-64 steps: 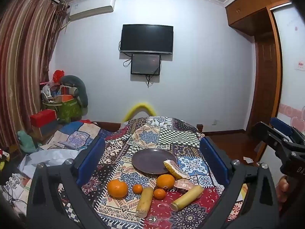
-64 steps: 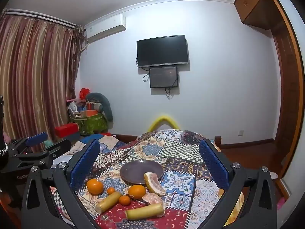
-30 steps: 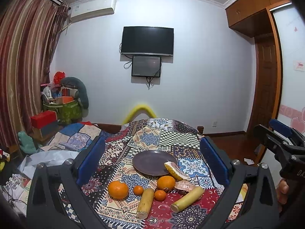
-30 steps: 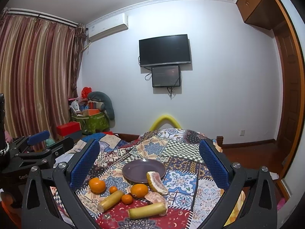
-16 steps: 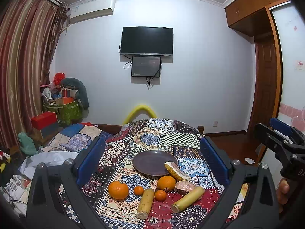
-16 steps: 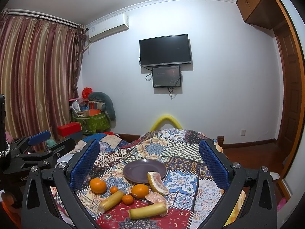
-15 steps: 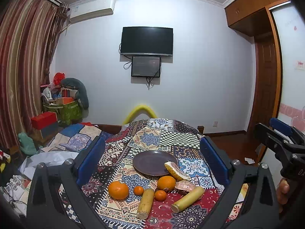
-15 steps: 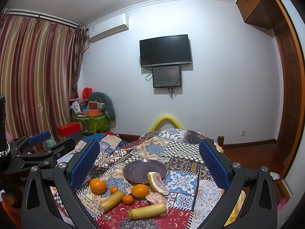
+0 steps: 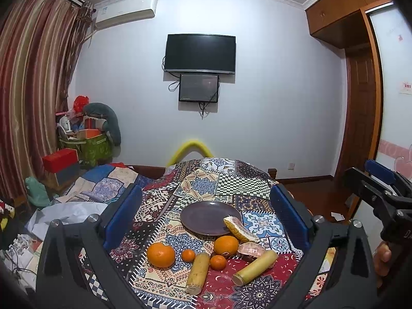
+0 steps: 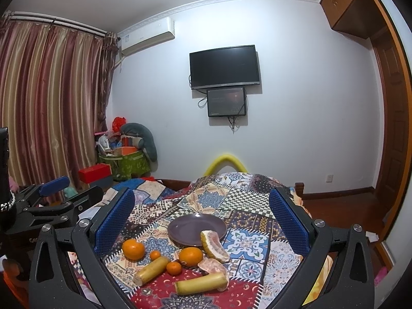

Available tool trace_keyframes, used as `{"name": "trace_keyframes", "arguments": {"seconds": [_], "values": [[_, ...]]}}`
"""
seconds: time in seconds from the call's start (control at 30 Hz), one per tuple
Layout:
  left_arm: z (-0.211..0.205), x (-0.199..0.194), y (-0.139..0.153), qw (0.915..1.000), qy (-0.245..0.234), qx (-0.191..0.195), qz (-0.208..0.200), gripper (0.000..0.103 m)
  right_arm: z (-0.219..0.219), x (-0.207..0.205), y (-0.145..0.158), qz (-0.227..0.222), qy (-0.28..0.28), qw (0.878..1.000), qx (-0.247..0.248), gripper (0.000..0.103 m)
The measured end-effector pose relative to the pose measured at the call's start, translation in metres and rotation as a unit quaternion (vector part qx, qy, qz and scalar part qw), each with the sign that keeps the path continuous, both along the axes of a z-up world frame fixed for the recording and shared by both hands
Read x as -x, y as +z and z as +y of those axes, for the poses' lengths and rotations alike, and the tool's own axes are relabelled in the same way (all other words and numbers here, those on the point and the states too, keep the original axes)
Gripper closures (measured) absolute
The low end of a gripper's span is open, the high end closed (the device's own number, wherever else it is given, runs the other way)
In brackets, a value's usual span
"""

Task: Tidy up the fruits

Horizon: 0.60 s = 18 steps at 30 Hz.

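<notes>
Two grippers hang above the near edge of a table [image 9: 231, 177] draped in a patchwork cloth, both with their blue-padded fingers spread wide and holding nothing. Seen from its own camera, the left gripper [image 9: 206, 216] frames the fruit between its fingers [image 9: 121, 216]; the right gripper [image 10: 200, 221] does the same from a spot further to the right, and each shows in the other's view, off to the side and clear of the table. A dark purple plate [image 9: 209, 217] sits near the middle of the table with nothing fully on it; a pomelo wedge [image 9: 240, 229] leans over its near right rim. Toward the near edge lies the rest: a large orange [image 9: 161, 254] furthest to the left, a small tangerine [image 9: 188, 255] beside it, a second large orange [image 9: 226, 245] just before the plate, and another small tangerine [image 9: 217, 262] in front of that. A pinkish peeled pomelo piece [image 9: 251, 249] rests to the right of the second orange. Two yellow cane sticks lie closest to the near edge, the left stick [image 9: 197, 273] pointing away between the tangerines, the right stick [image 9: 256, 266] slanting toward the pomelo piece and touching it. On the far wall hangs a black television [image 9: 200, 53] with a smaller screen [image 9: 198, 87] below it.
</notes>
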<state>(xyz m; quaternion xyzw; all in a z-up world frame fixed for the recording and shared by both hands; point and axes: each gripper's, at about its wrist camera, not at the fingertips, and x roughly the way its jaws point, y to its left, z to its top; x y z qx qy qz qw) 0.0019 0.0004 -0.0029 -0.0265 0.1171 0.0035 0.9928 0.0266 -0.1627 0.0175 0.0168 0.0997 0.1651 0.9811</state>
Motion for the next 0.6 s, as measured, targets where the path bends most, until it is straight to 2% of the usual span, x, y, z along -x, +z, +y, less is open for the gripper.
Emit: {"name": "trace_keyframes", "arguments": {"seconds": [0.43, 0.6], "values": [[0.003, -0.003, -0.003, 1.0, 0.001, 0.0, 0.008, 0.002, 0.0, -0.006, -0.003, 0.01, 0.003, 1.0, 0.0, 0.0], [0.007, -0.009, -0.01, 0.9997, 0.008, -0.009, 0.021, 0.002, 0.003, -0.016, -0.011, 0.028, 0.004, 1.0, 0.012, 0.0]]}}
